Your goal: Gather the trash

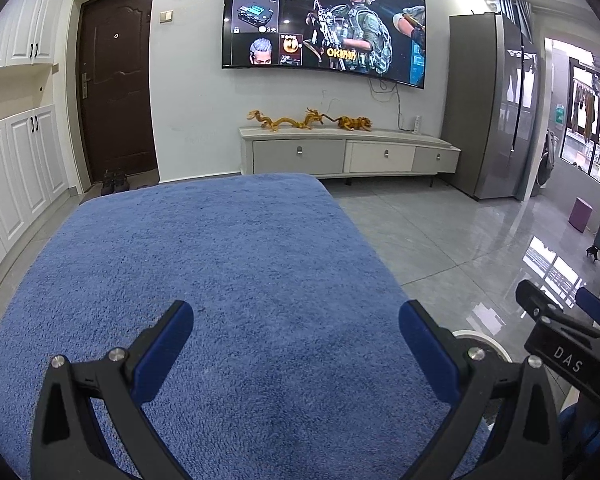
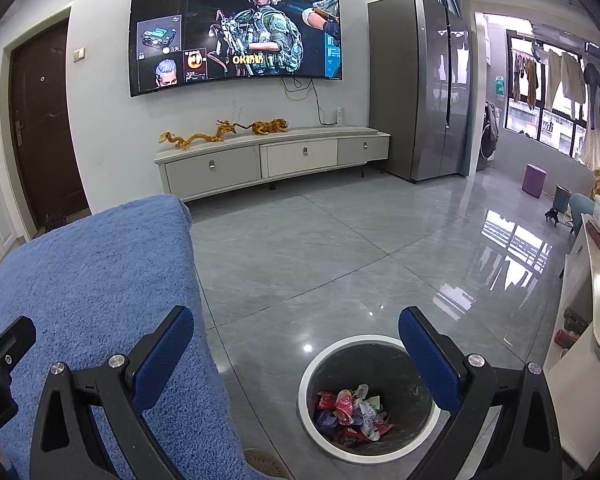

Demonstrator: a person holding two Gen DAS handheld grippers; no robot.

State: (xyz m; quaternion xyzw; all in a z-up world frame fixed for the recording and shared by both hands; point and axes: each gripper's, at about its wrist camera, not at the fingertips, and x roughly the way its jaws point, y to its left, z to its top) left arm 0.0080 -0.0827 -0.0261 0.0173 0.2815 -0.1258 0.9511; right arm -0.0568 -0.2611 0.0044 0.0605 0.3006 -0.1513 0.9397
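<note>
Blue-padded and spread wide with nothing between its jaws, the right gripper hangs above the round white-rimmed waste bin, which stands on the glossy grey tiled floor just beside the blue terry-towel-covered surface. Crumpled red, purple and white wrappers lie in a heap at the bin's bottom, below and slightly right of that gripper's midline. The left gripper, equally wide apart and empty, hovers over the same towelled surface, where no litter shows from either wrist view. By my reading the collecting is largely done, or a fresh piece lies out of sight; the sensible course is to scan the surface's edges and the floor nearby before closing on anything, and to keep any drop centred over the bin's mouth, not its rim. Farther off stand a low white drawer cabinet and a wall-mounted television.
</note>
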